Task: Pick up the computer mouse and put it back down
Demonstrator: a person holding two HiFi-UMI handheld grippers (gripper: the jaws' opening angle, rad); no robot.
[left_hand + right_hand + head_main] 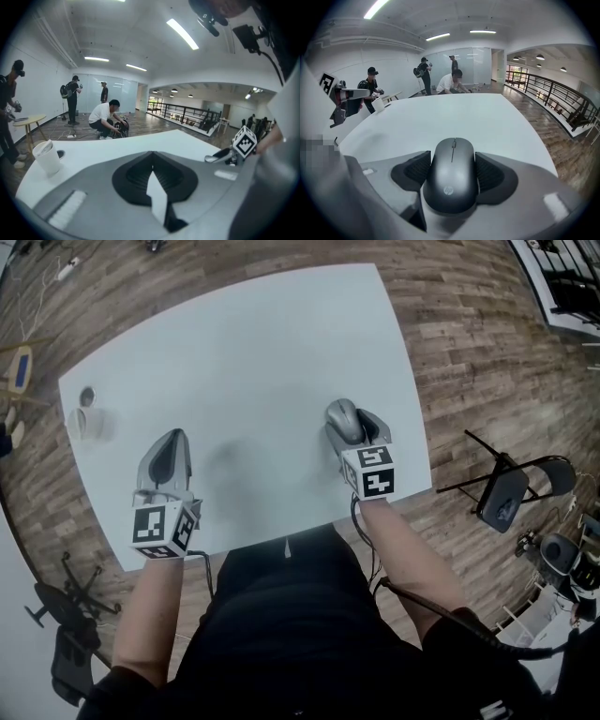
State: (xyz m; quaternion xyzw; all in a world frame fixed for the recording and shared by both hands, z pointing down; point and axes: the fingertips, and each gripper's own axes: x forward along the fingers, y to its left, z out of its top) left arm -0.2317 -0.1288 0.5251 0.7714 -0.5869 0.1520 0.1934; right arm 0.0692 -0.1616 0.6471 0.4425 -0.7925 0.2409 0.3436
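R gripper (452, 161) squeezes the mouse (451, 185) by its sides, near the counter (234, 352) edge — can't tell if it's up yet; L gripper (152, 157) closed, empty; putting it back is still left.

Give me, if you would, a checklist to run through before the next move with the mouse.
1. Computer mouse centred in the right claw: ok.
2. Both pads touching the mouse's sides: ok.
3. Mouse clear of the table: cannot tell.
4. Left claw shut, empty and well apart from the mouse: ok.
5. Cup out of the way, near the table's left edge: ok.
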